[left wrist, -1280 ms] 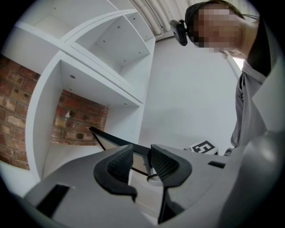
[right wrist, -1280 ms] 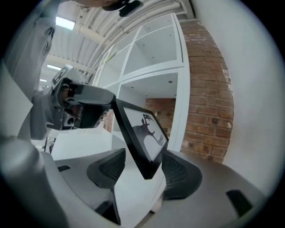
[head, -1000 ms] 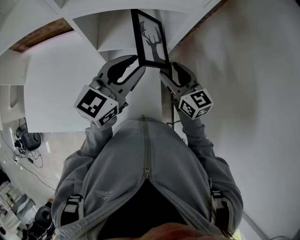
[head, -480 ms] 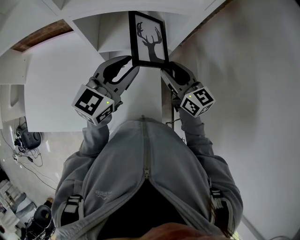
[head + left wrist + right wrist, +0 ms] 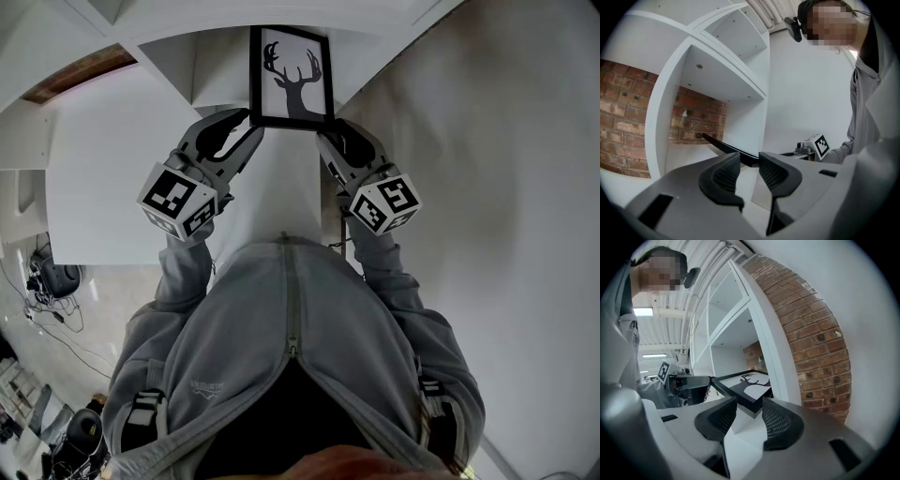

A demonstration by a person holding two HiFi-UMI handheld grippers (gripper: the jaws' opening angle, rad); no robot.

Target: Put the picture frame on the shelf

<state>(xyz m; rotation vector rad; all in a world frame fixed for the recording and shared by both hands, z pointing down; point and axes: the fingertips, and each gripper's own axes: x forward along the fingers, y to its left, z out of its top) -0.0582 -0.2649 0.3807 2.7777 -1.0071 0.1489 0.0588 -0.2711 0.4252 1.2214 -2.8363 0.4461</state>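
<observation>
The picture frame (image 5: 291, 75), black-edged with a dark deer silhouette on white, is raised in front of a white shelf compartment (image 5: 211, 70). My left gripper (image 5: 246, 120) is shut on its lower left edge; in the left gripper view the thin black edge (image 5: 726, 146) runs in between the pads (image 5: 725, 174). My right gripper (image 5: 328, 139) is at the lower right corner. Its jaws are closing, and the frame's corner (image 5: 746, 389) sits between them with a gap still showing beside one pad (image 5: 719, 420).
The white shelf unit has several open compartments (image 5: 736, 93) with a brick wall (image 5: 628, 112) behind. A white upright panel (image 5: 776, 362) and more brick (image 5: 811, 343) stand close on the right. Cables and gear lie on the floor far below at the left (image 5: 52, 281).
The frame has swung from tilted to nearly square-on and shifted up and left toward the compartment. Both grippers moved with it, and the right jaws have narrowed around its corner.
</observation>
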